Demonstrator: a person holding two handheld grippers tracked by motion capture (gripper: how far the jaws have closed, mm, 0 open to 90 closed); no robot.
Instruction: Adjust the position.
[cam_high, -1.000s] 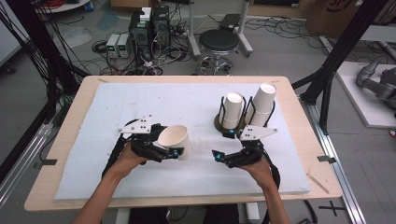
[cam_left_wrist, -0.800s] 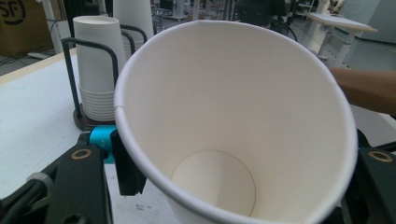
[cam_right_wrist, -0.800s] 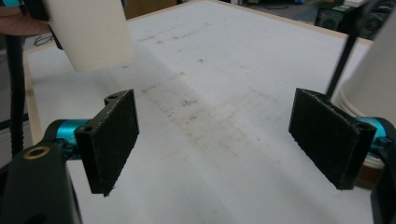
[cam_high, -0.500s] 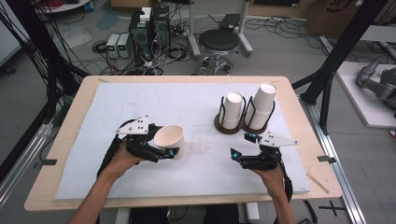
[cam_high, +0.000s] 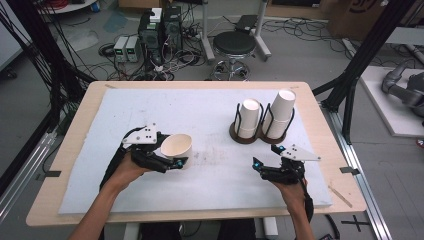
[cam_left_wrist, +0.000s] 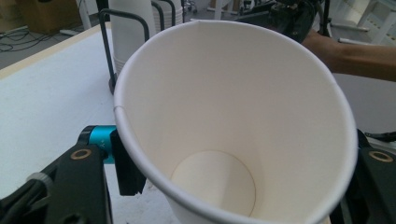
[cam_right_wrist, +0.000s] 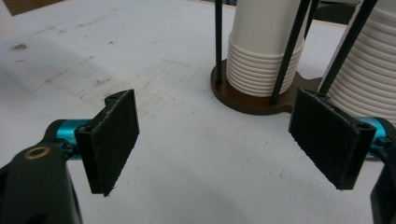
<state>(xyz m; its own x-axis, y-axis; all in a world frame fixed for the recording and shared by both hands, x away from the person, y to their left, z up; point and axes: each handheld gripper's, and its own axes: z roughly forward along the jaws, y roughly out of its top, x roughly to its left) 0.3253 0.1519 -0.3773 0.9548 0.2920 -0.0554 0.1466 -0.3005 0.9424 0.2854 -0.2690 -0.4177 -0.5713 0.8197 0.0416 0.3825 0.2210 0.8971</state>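
High view: the left gripper (cam_high: 172, 161) holds a paper cup (cam_high: 176, 148) on the left half of the white mat (cam_high: 210, 120), its jaws closed on the cup's wall, the cup tipped so its mouth faces up and toward the person. A second ago the cup was nearer the middle of the table; it has since been drawn left and slightly toward the person. The right gripper (cam_high: 265, 167) has pulled back from the cup holder (cam_high: 260, 135), where it was close beside the stacks a second ago, and now sits nearer the table's front edge, well apart from the holder.

In the left gripper view the cup (cam_left_wrist: 233, 121) is empty, with one black jaw against its left side and the other at its right edge.

In the right gripper view the right gripper (cam_right_wrist: 229, 144) has its jaws spread wide with nothing between them, over bare mat (cam_right_wrist: 116, 60). Ahead stand the two stacks of cups (cam_right_wrist: 264, 51) in the holder (cam_right_wrist: 247, 100), unchanged from before.
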